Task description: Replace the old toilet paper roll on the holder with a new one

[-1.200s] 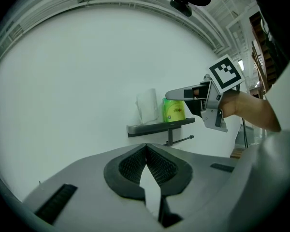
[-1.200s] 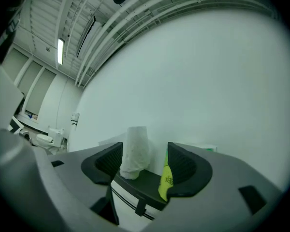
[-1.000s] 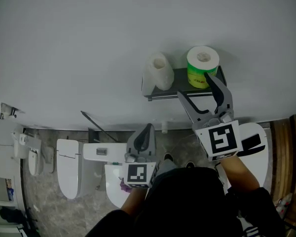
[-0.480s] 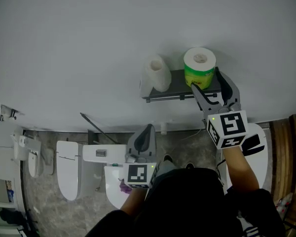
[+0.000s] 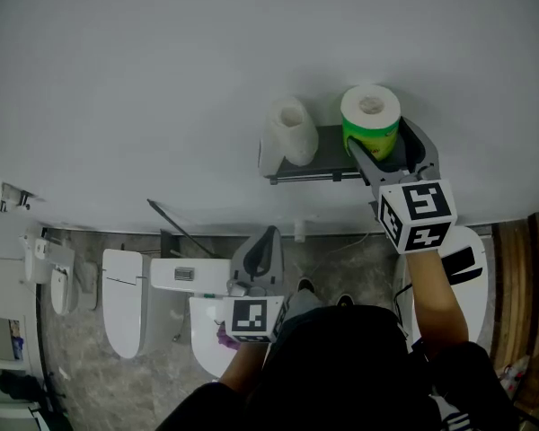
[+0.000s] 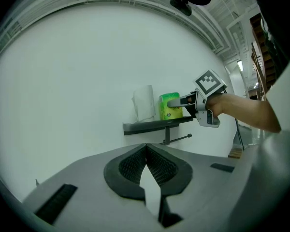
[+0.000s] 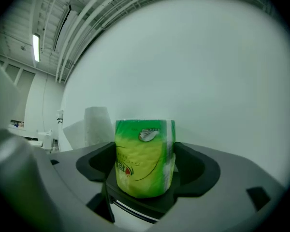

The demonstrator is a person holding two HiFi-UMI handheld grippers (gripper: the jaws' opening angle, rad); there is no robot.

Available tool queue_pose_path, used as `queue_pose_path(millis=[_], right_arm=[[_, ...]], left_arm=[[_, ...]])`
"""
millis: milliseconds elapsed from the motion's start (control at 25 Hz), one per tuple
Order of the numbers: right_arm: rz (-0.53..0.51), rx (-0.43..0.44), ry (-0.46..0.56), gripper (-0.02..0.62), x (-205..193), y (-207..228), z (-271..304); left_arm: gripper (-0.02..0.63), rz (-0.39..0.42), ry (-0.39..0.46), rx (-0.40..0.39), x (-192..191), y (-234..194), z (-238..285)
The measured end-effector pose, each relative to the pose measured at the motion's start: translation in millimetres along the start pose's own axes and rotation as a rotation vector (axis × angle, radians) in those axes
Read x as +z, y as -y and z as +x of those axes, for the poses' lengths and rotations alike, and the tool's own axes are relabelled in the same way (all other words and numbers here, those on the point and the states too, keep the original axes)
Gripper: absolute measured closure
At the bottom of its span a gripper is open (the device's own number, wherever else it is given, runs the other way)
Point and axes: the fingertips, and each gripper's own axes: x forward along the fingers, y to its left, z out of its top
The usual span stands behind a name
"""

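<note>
Up on the smooth, pale wall (image 5: pixel 207 61) a thin, dark counter (image 5: pixel 331 151) juts out flat, with a slim metal rod (image 6: pixel 178 138) hanging under it. Two rolls stand on end on top. The new roll (image 5: pixel 370 119) is a plump cylinder in glossy green-and-yellow wrap with white paper and its core showing at the top; the white roll (image 5: pixel 287 131) is bare and soft-edged, standing just beside it toward the counter's other end.

The right hand-held gripper (image 5: pixel 380 137) is raised to the counter with its grey, curved jaws spread wide, one on each side of the new roll, which sits squarely between the dark hollowed pads. Whether the pads press the wrap I cannot tell.

The left hand-held gripper (image 5: pixel 269 233) is held low, close to the person's body, well apart from the counter. Its ribbed black pads meet tip to tip with nothing between them.
</note>
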Motion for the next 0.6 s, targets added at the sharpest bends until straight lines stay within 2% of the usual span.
queue_pose_path(millis=[200,320,480,600], right_arm=[[-0.041,-0.015,-0.062,0.215,-3.5,-1.9,8.1],[-0.052,0.015,-0.102,0.21,-4.6,-3.4,10.7],[-0.077,0.002,-0.104,0.196,-1.9,-7.7,17.2],[-0.088,0.025,-0.113,0.178,-0.4,-13.6,27.8]], left_arm=[[0.586,0.006,-0.002,-0.006,-1.2,-1.5,3.2],[0.586,-0.004,0.003,-0.011,0.7,-1.1,6.3],[0.586,-0.007,-0.006,-0.026,1.3,0.1,8.6],[0.586,-0.008,-0.006,-0.028,0.7,-0.9,9.8]])
